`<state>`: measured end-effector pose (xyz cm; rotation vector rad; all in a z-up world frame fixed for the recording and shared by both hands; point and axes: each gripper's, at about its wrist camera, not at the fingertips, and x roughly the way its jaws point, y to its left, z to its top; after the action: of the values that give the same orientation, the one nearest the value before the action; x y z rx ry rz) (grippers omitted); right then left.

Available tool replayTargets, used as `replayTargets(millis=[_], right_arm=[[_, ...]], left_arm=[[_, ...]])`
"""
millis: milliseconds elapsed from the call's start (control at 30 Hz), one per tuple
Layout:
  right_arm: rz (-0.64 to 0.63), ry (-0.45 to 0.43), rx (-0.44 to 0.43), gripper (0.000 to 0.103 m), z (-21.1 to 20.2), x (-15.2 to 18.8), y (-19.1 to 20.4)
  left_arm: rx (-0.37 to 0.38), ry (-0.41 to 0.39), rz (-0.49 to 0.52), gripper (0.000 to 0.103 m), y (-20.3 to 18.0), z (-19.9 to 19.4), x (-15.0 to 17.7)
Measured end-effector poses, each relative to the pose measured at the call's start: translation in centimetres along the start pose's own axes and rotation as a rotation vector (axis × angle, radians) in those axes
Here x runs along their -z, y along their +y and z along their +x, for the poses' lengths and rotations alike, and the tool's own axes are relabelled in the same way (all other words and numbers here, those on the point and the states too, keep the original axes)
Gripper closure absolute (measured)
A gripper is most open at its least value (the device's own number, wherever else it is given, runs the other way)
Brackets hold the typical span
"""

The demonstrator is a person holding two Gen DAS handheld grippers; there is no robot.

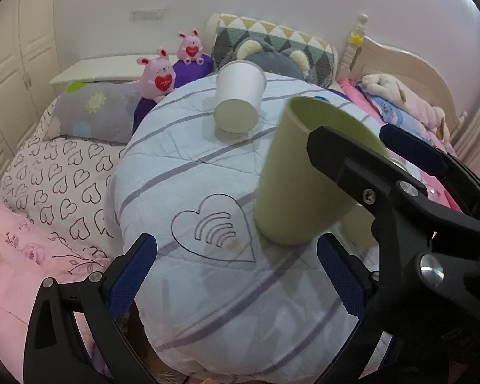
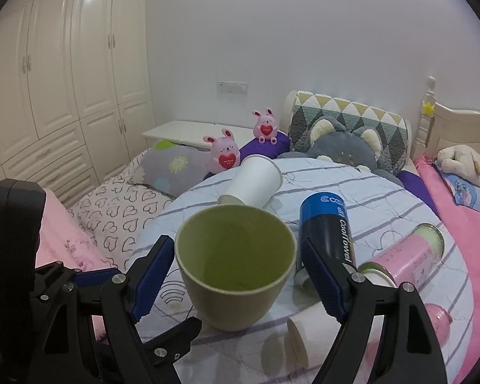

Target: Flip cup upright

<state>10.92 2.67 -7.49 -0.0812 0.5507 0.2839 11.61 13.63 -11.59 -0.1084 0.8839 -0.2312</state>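
Note:
A green cup [image 2: 236, 265] stands upright, mouth up, on the round quilted cushion [image 2: 384, 211]. My right gripper [image 2: 236, 275] is open with its blue pads either side of the cup, apart from it. In the left wrist view the green cup [image 1: 304, 179] stands at the right, with the right gripper's [image 1: 352, 147] black fingers around it. My left gripper [image 1: 236, 275] is open and empty, low in front of the cup. A white paper cup [image 1: 240, 96] lies on its side farther back; it also shows in the right wrist view [image 2: 256, 182].
A blue can [image 2: 326, 224] and a pink can [image 2: 403, 252] lie right of the green cup. A small white cup [image 2: 304, 336] lies on its side near the cushion's front. Pink bunny toys [image 2: 225, 155], pillows and a headboard [image 2: 457, 128] lie behind. A wardrobe [image 2: 64, 80] stands left.

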Motion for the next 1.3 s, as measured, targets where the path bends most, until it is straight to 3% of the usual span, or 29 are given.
replayTargets(millis=[300, 500, 800, 1300], right_arm=[[0.017, -0.051, -0.016, 0.019, -3.5, 0.3, -1.2], [0.042, -0.088, 0.004, 0.019, -6.4, 0.6, -3.0], [0.116, -0.132, 0.065, 0.019, -10.5, 1.7, -7.4], [0.257, -0.179, 0.138, 0.019, -14.8, 4.6, -14.5]], left_arm=[[-0.014, -0.038, 0.021, 0.001, -1.9, -2.3, 1.0], [-0.04, -0.11, 0.049, 0.001, -4.2, -4.7, 1.3], [-0.15, -0.189, 0.082, 0.001, -8.1, -6.9, 1.7], [-0.221, -0.264, 0.122, 0.001, -14.1, -8.9, 2.6]])
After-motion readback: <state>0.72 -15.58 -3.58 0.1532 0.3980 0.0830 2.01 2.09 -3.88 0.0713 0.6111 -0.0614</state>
